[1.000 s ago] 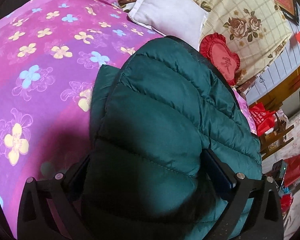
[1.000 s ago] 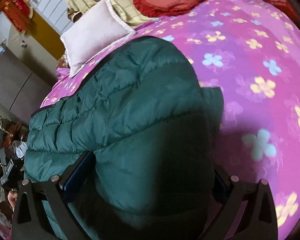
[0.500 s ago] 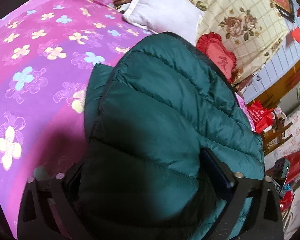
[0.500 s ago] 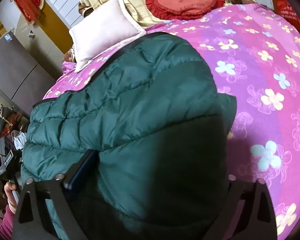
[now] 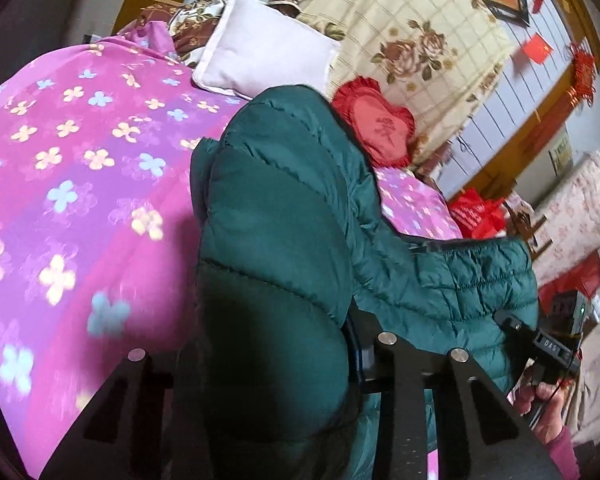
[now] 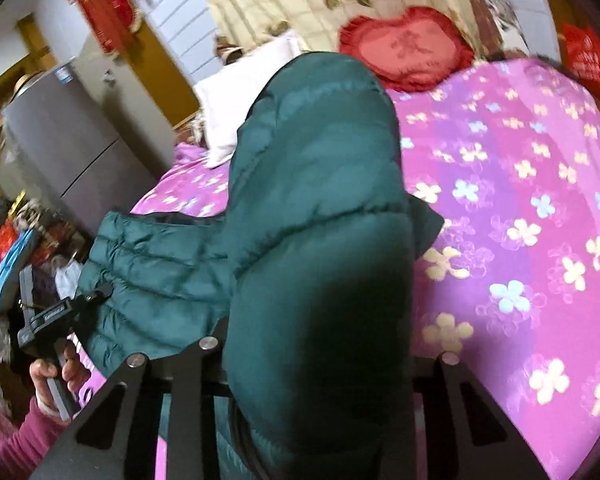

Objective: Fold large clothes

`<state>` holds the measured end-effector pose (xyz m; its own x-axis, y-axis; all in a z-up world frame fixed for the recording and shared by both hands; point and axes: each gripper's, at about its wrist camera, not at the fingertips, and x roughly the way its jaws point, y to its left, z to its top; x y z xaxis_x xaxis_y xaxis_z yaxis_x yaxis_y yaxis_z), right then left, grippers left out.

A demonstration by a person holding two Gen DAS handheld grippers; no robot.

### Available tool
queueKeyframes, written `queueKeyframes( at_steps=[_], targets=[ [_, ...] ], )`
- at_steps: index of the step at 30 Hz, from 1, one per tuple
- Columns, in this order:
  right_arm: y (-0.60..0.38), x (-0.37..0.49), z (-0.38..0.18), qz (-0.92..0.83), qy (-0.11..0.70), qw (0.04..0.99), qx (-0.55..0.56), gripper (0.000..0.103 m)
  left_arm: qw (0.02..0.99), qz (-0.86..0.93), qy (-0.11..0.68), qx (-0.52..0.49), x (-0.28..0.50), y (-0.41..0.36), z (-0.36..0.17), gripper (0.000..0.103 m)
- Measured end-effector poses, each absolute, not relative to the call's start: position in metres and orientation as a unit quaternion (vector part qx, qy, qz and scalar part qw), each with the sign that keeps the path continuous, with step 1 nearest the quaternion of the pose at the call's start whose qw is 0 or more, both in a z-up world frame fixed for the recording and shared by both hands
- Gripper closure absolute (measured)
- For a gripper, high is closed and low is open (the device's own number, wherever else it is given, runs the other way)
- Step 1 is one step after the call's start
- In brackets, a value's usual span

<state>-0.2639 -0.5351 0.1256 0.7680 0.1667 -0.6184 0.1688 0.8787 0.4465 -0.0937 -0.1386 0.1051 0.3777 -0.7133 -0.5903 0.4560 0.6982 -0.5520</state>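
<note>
Both grippers are on the dark green puffer jacket (image 5: 284,208), which is bunched up over the pink floral bedspread (image 5: 80,168). Left gripper (image 5: 268,364): jaws clamped tight on a thick fold at the near edge. Right gripper (image 6: 320,364): jaws closing, jacket fold between them; pads are buried in fabric, so probably already pinching. The jacket's far end lies toward the white pillow (image 5: 264,56) and red heart cushion (image 5: 380,128). The rest spans between the two grippers, raised off the bed.
</note>
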Motion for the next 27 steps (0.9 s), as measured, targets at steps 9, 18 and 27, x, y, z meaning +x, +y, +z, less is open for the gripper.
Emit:
queueKeyframes(
  at_steps=[9, 18, 27],
  targets=[
    [-0.513, -0.349, 0.134, 0.029, 0.350, 0.895, 0.276, 0.063, 0.819, -0.329, 0.458, -0.106, -0.167, -0.095, 0.097, 0.090],
    [-0.519, -0.360, 0.066, -0.122, 0.410, 0.856, 0.290, 0.018, 0.854, -0.251, 0.450, -0.076, -0.179, -0.084, 0.083, 0.055],
    [-0.486, -0.402, 0.135, -0.165, 0.363, 0.893, 0.208, 0.016, 0.900, -0.247, 0.358, -0.029, -0.216, -0.095, 0.139, 0.055]
  ],
)
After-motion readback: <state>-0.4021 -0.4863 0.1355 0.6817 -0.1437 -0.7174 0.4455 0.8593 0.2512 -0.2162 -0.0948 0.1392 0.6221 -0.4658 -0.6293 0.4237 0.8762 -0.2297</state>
